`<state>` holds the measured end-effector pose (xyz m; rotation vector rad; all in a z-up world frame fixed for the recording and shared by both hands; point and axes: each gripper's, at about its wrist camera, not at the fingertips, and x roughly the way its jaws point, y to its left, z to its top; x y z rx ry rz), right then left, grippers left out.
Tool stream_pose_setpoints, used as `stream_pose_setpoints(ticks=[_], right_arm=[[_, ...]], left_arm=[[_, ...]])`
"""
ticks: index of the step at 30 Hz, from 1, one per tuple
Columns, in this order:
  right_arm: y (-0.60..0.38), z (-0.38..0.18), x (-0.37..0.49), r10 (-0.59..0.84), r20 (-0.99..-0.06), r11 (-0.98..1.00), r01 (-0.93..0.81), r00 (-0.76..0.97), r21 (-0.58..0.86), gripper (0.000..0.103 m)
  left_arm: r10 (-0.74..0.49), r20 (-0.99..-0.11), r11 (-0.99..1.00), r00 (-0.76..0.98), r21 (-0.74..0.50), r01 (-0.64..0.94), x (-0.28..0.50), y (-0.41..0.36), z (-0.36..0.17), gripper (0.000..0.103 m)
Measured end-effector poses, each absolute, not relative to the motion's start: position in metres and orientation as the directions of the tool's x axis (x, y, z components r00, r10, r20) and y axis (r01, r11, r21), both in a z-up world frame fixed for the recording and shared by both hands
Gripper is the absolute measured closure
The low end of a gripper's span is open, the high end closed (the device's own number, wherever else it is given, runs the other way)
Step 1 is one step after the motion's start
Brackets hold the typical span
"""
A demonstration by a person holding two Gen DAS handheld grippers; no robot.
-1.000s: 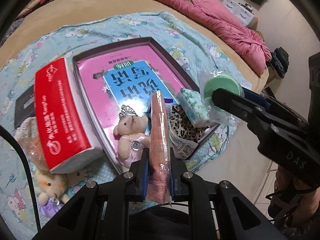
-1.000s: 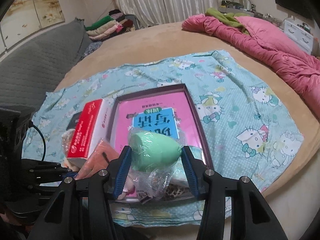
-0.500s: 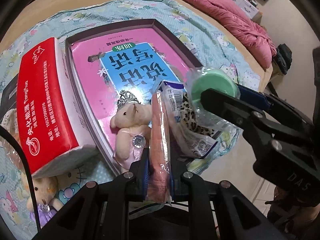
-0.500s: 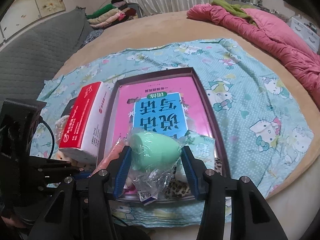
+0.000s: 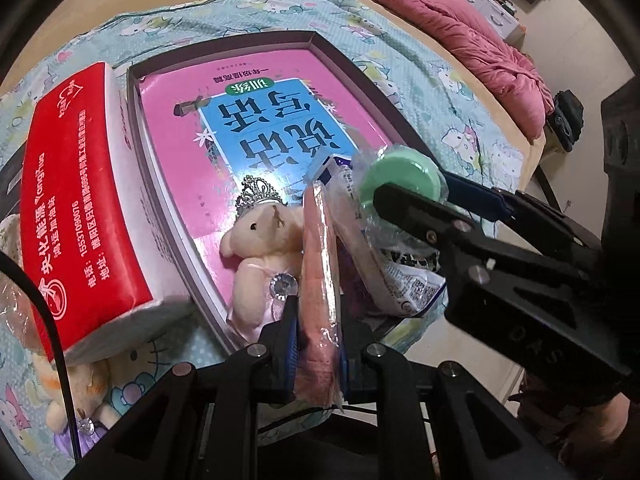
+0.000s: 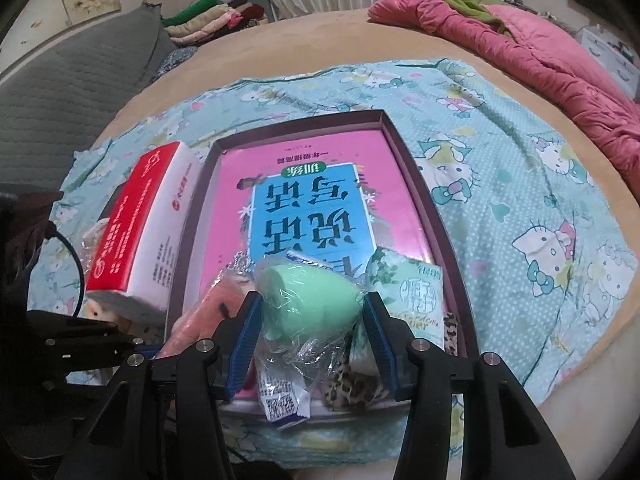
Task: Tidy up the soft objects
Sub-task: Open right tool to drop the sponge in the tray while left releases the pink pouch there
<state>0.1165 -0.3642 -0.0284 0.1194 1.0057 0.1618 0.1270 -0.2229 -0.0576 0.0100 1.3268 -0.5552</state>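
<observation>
My left gripper (image 5: 316,316) is shut on a flat salmon-pink pack in clear wrap (image 5: 318,288), held over the near edge of a dark shallow box (image 5: 224,40). My right gripper (image 6: 312,316) is shut on a green egg-shaped sponge in a clear bag (image 6: 308,300); it also shows in the left wrist view (image 5: 400,176). The box (image 6: 420,200) holds a pink and blue book (image 6: 308,200), a small cream bear with a crown (image 5: 260,240), a leopard-print item (image 6: 352,392), a green tissue pack (image 6: 408,292) and a printed sachet (image 6: 280,400).
A red and white tissue pack (image 5: 80,200) leans on the box's left side. A bagged plush bunny (image 5: 76,392) lies on the Hello Kitty cloth (image 6: 540,200) at near left. A pink quilt (image 6: 540,52) lies at the back right. The bed edge drops off at near right.
Both grippers have moved forward and lower over the near end of the box, each still holding its item. The objects in the box have not moved.
</observation>
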Motion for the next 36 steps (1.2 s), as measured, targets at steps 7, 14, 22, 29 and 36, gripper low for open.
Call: stream_pose_setpoints(ticks=[7, 14, 22, 29, 36], right_arm=[[-0.368, -0.031, 0.121, 0.186, -0.825, 0.982, -0.065, 0.534, 0.179, 0.047], [-0.363, -0.028, 0.119, 0.171, -0.825, 0.985, -0.081, 0.538, 0.152, 0.041], [-0.362, -0.02, 0.115, 0.146, -0.817, 0.989, -0.084, 0.558, 0.12, 0.033], [-0.367, -0.012, 0.11, 0.128, -0.813, 0.992, -0.067, 0.568, 0.109, 0.03], [-0.377, -0.003, 0.105, 0.111, -0.806, 0.993, -0.041, 0.581, 0.108, 0.03]], left_arm=[[-0.379, -0.916, 0.87, 0.129, -0.305, 0.386, 0.128, -0.224, -0.059, 0.086], [-0.384, -0.915, 0.87, 0.128, -0.312, 0.383, 0.129, -0.224, -0.06, 0.086], [-0.379, -0.916, 0.872, 0.132, -0.305, 0.384, 0.128, -0.224, -0.059, 0.086], [-0.373, -0.918, 0.876, 0.137, -0.3, 0.379, 0.126, -0.224, -0.056, 0.085], [-0.393, -0.91, 0.872, 0.135, -0.322, 0.369, 0.125, -0.221, -0.055, 0.073]])
